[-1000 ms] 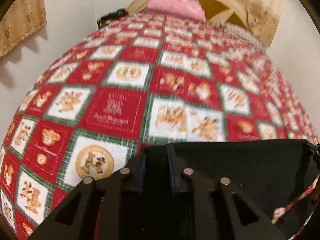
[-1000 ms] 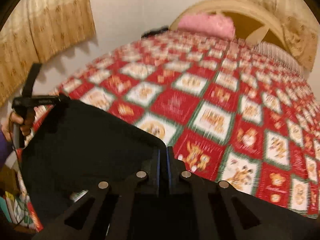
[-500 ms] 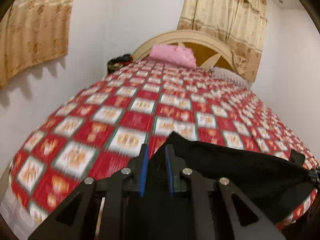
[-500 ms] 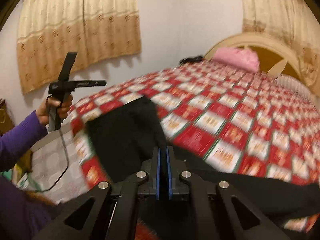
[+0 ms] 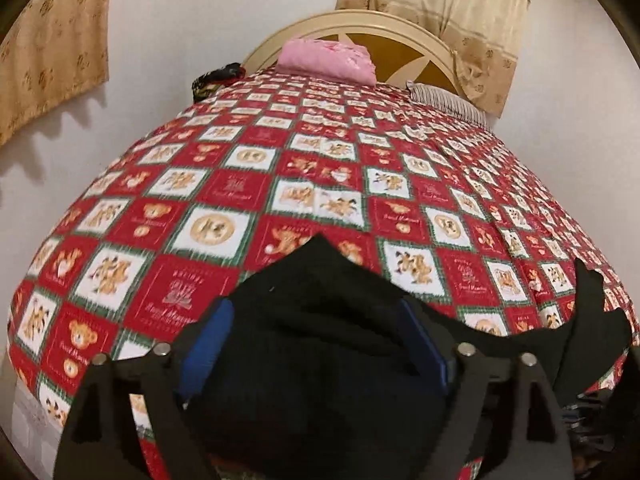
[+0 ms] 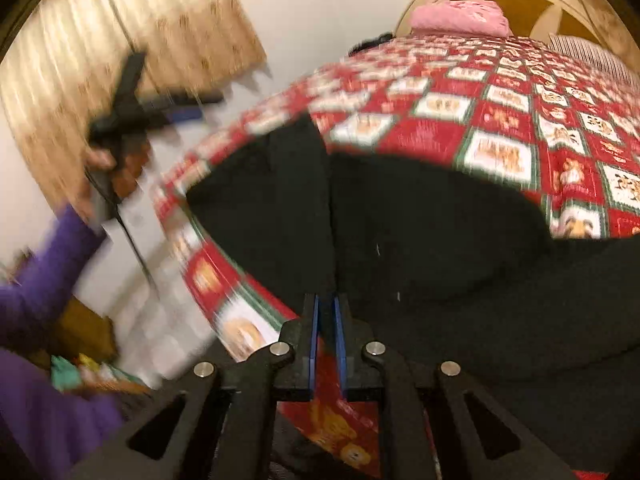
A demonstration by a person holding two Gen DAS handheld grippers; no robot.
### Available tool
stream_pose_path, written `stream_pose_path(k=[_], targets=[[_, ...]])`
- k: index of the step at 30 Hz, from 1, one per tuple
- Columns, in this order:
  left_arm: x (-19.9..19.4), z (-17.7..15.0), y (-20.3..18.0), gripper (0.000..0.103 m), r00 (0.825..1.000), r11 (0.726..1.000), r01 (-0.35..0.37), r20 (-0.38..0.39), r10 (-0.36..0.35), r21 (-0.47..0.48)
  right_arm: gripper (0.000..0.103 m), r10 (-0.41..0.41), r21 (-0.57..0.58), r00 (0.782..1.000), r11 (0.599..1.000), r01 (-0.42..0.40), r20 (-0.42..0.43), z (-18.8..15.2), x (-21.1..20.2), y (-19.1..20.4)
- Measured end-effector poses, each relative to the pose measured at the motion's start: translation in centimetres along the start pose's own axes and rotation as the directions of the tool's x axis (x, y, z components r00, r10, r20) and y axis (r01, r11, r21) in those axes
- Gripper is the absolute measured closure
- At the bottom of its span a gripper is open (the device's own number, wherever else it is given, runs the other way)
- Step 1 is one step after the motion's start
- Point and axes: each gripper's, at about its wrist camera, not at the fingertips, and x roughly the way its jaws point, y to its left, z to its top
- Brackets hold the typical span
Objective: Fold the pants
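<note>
The pants [image 6: 420, 232] lie black and heaped at the near edge of the bed [image 5: 320, 184], spread across the patterned quilt just ahead of both my tools, with their long run going sideways along that edge rather than up toward the headboard [image 5: 360, 28] and the pink pillow [image 5: 326, 58]. In my left wrist view my left gripper [image 5: 316, 344] is released, its blue pads spread wide, and a hump of the dark cloth [image 5: 316, 304] sits between them and just beyond, so that end is right under me. A thinner strip of cloth trails off to my right, ending in a raised corner [image 5: 588, 280]. My right gripper [image 6: 326, 336] has its pads nearly together with only a thin slot between them. I cannot see any cloth inside that slot, and whether it pinches an edge I cannot tell. Directly ahead of it a crease [image 6: 330, 200] runs away from me through the cloth, with the bulk of the fabric off to my right. My left hand [image 6: 108, 168] shows blurred at the bed's left corner, lifted apart from the cloth there. I judge the left gripper is the better placed for the next grab, since fabric already lies between its pads.
</note>
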Motion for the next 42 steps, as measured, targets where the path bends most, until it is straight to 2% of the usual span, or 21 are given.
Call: stream_pose_path(k=[2,3,4,7,10,11,13,15,18,20,21,22,24,26,30,32,35,38,39,41,42], targets=[[0.5,-0.8,-0.6,0.015,1.000,1.000,-0.013,-0.005,0.013,0.017,0.057,0.070,0.027,0.996,0.997,-0.071,0.062,1.5,-1.3,0.0],[0.8,-1.5,-0.9,0.015,1.000,0.999,-0.025,-0.009,0.026,0.025,0.029,0.105,0.041,0.989,0.993,-0.110,0.104,2.6,-1.9,0.1],[1.1,-2.3,-1.0,0.015,0.999,0.999,-0.042,-0.013,0.043,0.031,0.020,0.141,0.051,0.979,0.987,-0.150,0.150,4.0,-2.2,0.1],[1.7,-5.2,-1.0,0.015,0.993,0.993,-0.114,-0.029,0.115,0.027,0.020,0.197,0.071,0.961,0.974,-0.214,0.191,8.2,-0.7,0.4],[2.6,-7.3,-0.6,0.015,0.984,0.988,-0.154,-0.087,0.154,0.010,0.022,0.229,0.058,0.967,0.970,-0.236,0.111,14.4,5.1,1.1],[2.7,-7.8,-0.3,0.015,0.982,0.987,-0.162,-0.101,0.162,0.002,0.026,0.222,0.067,0.971,0.971,-0.228,0.086,15.9,7.0,1.2],[2.4,-8.3,0.5,0.015,0.978,0.983,-0.180,-0.108,0.177,-0.023,0.041,0.198,0.096,0.980,0.976,-0.196,-0.013,19.1,13.4,1.4],[1.3,-8.4,1.8,0.015,0.977,0.979,-0.195,-0.097,0.188,-0.064,0.048,0.174,0.108,0.980,0.981,-0.164,-0.099,20.7,18.6,1.1],[-1.4,-8.5,4.2,0.015,0.977,0.971,-0.209,-0.057,0.204,-0.118,0.048,0.107,0.122,0.970,0.989,-0.082,-0.216,21.6,25.4,0.9],[-3.2,-8.8,5.9,0.015,0.967,0.958,-0.256,-0.033,0.254,-0.127,0.048,0.140,0.150,0.960,0.983,-0.106,-0.242,21.6,28.0,1.0],[-3.7,-8.9,6.6,0.015,0.961,0.953,-0.275,-0.029,0.274,-0.130,0.067,0.144,0.136,0.966,0.984,-0.116,-0.217,21.8,28.2,1.5],[-4.4,-9.1,7.5,0.015,0.954,0.945,-0.298,-0.031,0.297,-0.138,0.100,0.141,0.122,0.968,0.986,-0.118,-0.208,22.1,28.4,2.1],[-5.1,-9.6,9.0,0.015,0.945,0.931,-0.328,-0.039,0.326,-0.158,0.100,0.106,0.108,0.980,0.990,-0.088,-0.171,22.4,27.9,3.2],[-6.0,-10.1,10.4,0.015,0.934,0.916,-0.357,-0.040,0.356,-0.183,0.100,0.139,0.061,0.985,0.989,-0.133,-0.105,22.6,26.7,5.3],[-7.0,-10.2,12.3,0.015,0.918,0.889,-0.392,-0.041,0.394,-0.235,0.100,0.160,-0.186,0.987,0.970,-0.157,-0.001,20.8,22.1,13.5],[-8.0,-9.9,13.0,0.015,0.906,0.873,-0.415,-0.027,0.423,-0.257,0.100,0.183,-0.267,0.983,0.946,-0.181,-0.019,18.7,21.6,16.8],[-9.4,-9.5,13.4,0.015,0.896,0.863,-0.427,0.001,0.444,-0.270,0.100,0.229,-0.288,0.967,0.924,-0.253,-0.113,14.1,22.4,19.9],[-10.3,-8.9,13.1,0.015,0.888,0.859,-0.436,0.029,0.459,-0.268,0.098,0.176,-0.330,0.964,0.914,-0.235,-0.199,9.3,24.8,21.1],[-10.5,-8.8,12.9,0.015,0.888,0.861,-0.435,0.037,0.459,-0.263,0.093,0.169,-0.313,0.957,0.919,-0.240,-0.237,8.1,25.5,20.8],[-10.4,-8.5,12.3,0.015,0.892,0.870,-0.424,0.049,0.449,-0.250,0.088,0.232,-0.234,0.947,0.930,-0.283,-0.221,7.5,24.8,19.7],[-10.2,-8.4,11.7,0.015,0.896,0.877,-0.417,0.053,0.441,-0.238,0.076,0.277,-0.185,0.936,0.930,-0.318,-0.218,7.7,24.1,19.1]])
